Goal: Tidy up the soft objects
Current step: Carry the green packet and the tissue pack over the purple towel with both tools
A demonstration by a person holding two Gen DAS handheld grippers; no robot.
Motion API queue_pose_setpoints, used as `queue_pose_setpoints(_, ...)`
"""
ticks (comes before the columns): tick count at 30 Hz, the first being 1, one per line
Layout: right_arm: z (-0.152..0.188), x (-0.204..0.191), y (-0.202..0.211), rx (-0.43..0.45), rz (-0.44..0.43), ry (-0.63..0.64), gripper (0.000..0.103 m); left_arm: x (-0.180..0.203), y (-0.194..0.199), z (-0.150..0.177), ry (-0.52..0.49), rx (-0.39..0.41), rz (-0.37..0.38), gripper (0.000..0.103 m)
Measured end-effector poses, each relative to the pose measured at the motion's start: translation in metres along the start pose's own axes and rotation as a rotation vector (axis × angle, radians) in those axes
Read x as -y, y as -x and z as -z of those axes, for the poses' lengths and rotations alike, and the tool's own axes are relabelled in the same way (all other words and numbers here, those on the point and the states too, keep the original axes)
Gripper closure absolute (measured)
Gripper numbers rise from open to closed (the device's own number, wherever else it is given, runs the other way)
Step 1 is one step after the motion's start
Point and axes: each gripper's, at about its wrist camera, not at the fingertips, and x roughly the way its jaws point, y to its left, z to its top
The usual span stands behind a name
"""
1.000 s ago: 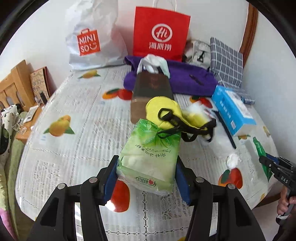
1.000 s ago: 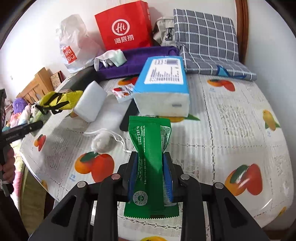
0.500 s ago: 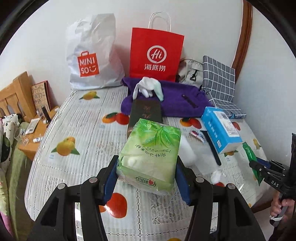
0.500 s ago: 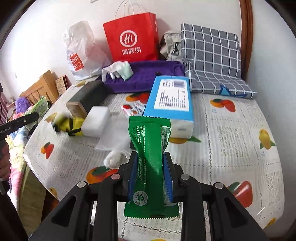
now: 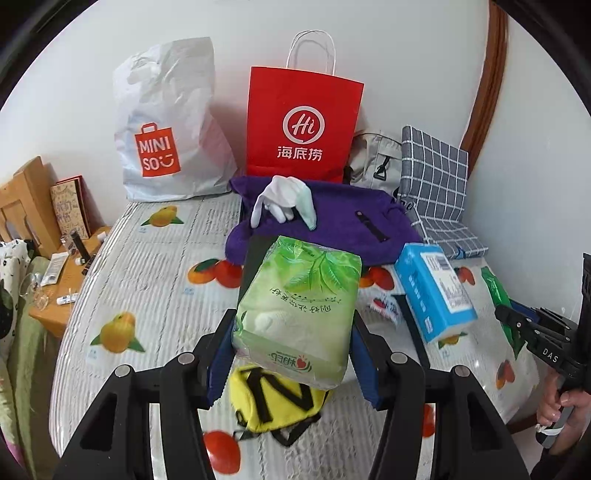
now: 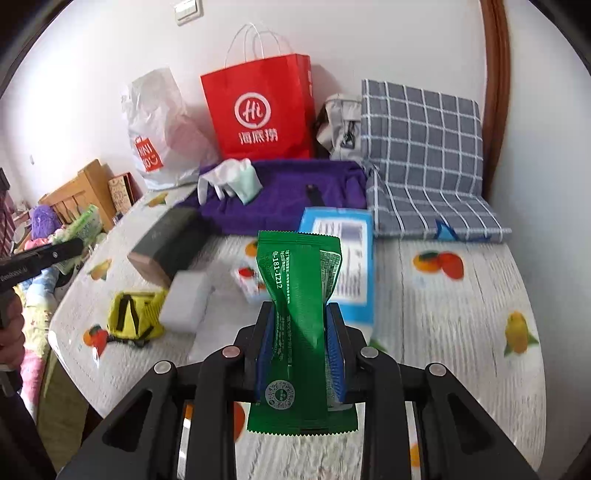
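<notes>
Two grippers are both loaded. The left gripper (image 5: 291, 350) clamps a pale green tissue pack (image 5: 297, 314) between its blue pads, held above the table (image 5: 147, 295). The right gripper (image 6: 301, 347) pinches a dark green sachet (image 6: 295, 314) upright at its waist, also clear of the tabletop.

Only the left view shows the yellow pouch (image 5: 273, 402) with black straps directly below its pack, and the person's hand (image 5: 561, 406) on the other tool's handle at the right edge. Only the right view shows the white foam block (image 6: 186, 299) beside that pouch, the dark rectangular box (image 6: 166, 243) lying full length, and a wall switch (image 6: 189, 9) high up; a small red-and-white packet (image 6: 249, 280) near the sachet is too blurred to identify.

The table wears a lace-patterned cover printed with fruit. A blue tissue box (image 5: 434, 291) lies on it, a purple garment (image 5: 332, 221) with white gloves (image 5: 284, 199) behind. Against the white wall stand a red paper bag (image 5: 303, 122), a white Miniso bag (image 5: 166, 122) and a grey checked cushion (image 5: 434, 173). A wooden stand (image 5: 55, 280) sits to the left.
</notes>
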Motion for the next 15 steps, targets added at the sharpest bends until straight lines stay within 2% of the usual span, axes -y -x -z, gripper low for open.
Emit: queue_pose_setpoints(15,-0.082,0.011,-0.057,0.013,-0.006,-0.006,0.076,-0.003,-0.063,-0.058,0.025,-0.034,0.003,0.048)
